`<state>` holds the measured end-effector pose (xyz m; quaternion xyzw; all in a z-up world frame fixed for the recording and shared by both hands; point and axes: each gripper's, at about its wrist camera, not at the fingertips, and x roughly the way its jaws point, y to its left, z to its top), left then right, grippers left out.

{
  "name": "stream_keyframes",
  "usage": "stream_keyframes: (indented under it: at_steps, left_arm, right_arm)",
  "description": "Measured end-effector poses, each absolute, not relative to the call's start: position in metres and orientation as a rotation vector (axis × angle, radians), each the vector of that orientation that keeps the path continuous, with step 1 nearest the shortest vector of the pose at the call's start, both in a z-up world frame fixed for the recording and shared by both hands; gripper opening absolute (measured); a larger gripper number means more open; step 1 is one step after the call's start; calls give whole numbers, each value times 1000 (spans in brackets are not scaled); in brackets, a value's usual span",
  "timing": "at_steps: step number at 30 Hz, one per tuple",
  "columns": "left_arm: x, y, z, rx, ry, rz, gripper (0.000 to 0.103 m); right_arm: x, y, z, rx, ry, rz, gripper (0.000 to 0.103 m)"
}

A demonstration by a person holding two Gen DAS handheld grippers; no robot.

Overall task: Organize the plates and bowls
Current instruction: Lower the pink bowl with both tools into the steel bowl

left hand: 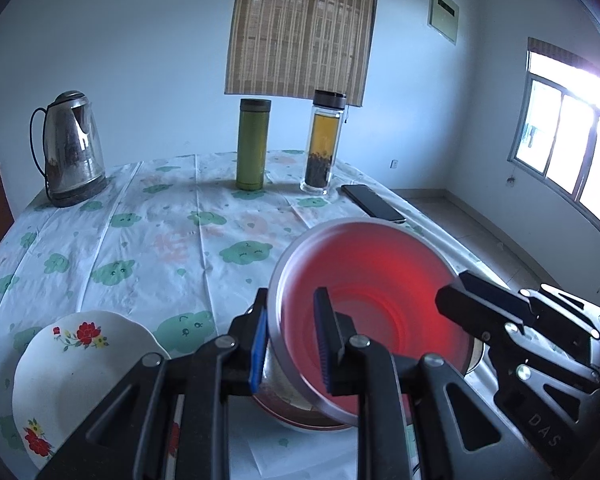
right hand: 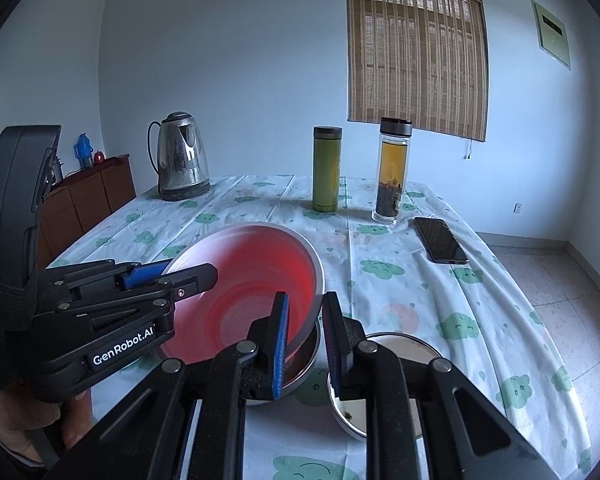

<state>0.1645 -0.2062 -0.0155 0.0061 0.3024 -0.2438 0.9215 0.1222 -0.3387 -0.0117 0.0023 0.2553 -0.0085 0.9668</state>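
Note:
A red-lined metal bowl (left hand: 376, 300) is held tilted above another metal bowl (left hand: 296, 412) on the table. My left gripper (left hand: 292, 344) is shut on its near-left rim. My right gripper (right hand: 306, 340) is shut on the opposite rim of the same red bowl (right hand: 252, 280) and also shows in the left wrist view (left hand: 460, 296). The lower bowl (right hand: 300, 368) sits under it. A white floral plate (left hand: 72, 364) lies at the left. A small metal bowl (right hand: 400, 352) sits at the right, partly hidden by my right finger.
A steel kettle (left hand: 70, 148) stands at the back left. A green flask (left hand: 253, 144) and a glass tea bottle (left hand: 324, 142) stand at the back. A black phone (left hand: 374, 203) lies near the right table edge. A wooden cabinet (right hand: 88, 196) stands left.

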Motion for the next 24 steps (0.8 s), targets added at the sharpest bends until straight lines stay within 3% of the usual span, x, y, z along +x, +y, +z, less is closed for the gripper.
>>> stream_keyframes:
  at_steps: [24]
  left_arm:
    - [177,-206,-30,34,666,-479,19]
  right_arm:
    - [144,-337,-27,-1,569,-9,19]
